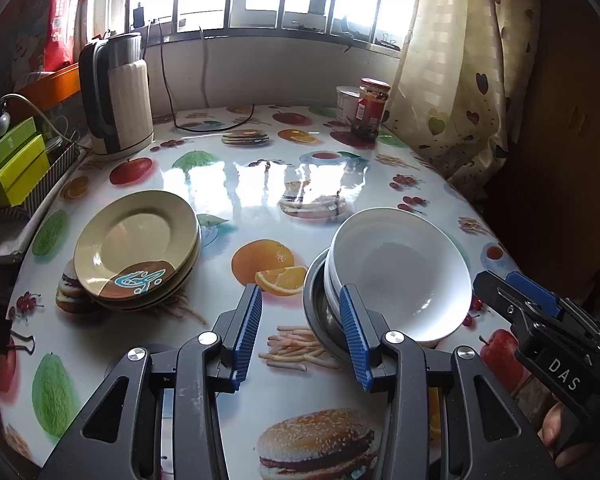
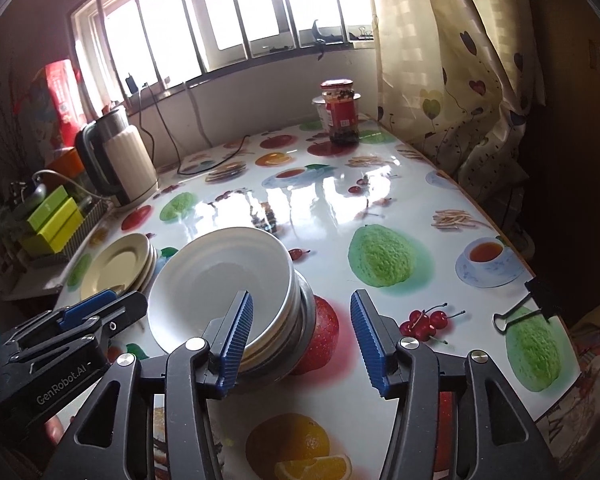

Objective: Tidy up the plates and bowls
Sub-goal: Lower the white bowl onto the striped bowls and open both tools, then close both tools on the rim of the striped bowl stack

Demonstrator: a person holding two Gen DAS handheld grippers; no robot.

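Now I have both tools, left and right, parted and empty on either side of the nested bowls near the desk's front edge, plates already stacked toward its left edge.

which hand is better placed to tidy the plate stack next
Left, probably. The plate stack lies just ahead-left of the open left gripper, while the right gripper sits beyond the bowl stack.
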